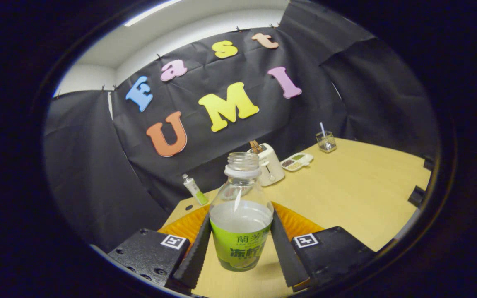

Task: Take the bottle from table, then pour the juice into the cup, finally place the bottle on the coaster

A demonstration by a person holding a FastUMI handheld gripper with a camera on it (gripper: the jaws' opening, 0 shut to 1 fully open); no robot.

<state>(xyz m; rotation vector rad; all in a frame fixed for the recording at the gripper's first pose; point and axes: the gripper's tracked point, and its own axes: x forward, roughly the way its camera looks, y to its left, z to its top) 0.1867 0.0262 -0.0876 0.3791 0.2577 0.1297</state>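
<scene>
The bottle (241, 215) stood between the 2 fingers (197, 252) of the gripper (240, 252), low on its green label. The fingers were closed against both sides of the bottle, so they looked clamped on it. The bottle seemed to rest on the bench (346, 198), or just above it; I could not tell which.

The bottle had no cap. Its mouth was open and the juice inside came up to about the top of the label. That was the big danger. If the person tipped the bottle too soon or jerked it, juice could spill on the bench before it reached a cup.

The bottle was smooth and round. If the fingers held too loosely, it could slip or turn when tilted.

A glass cup (326, 142) with a straw stood far off to the right, well apart from the bottle. A toaster (268, 164), a tray (297, 161) and a small tube (194, 189) sat further back. A careless swing could knock them.

I saw no coaster from here.
</scene>
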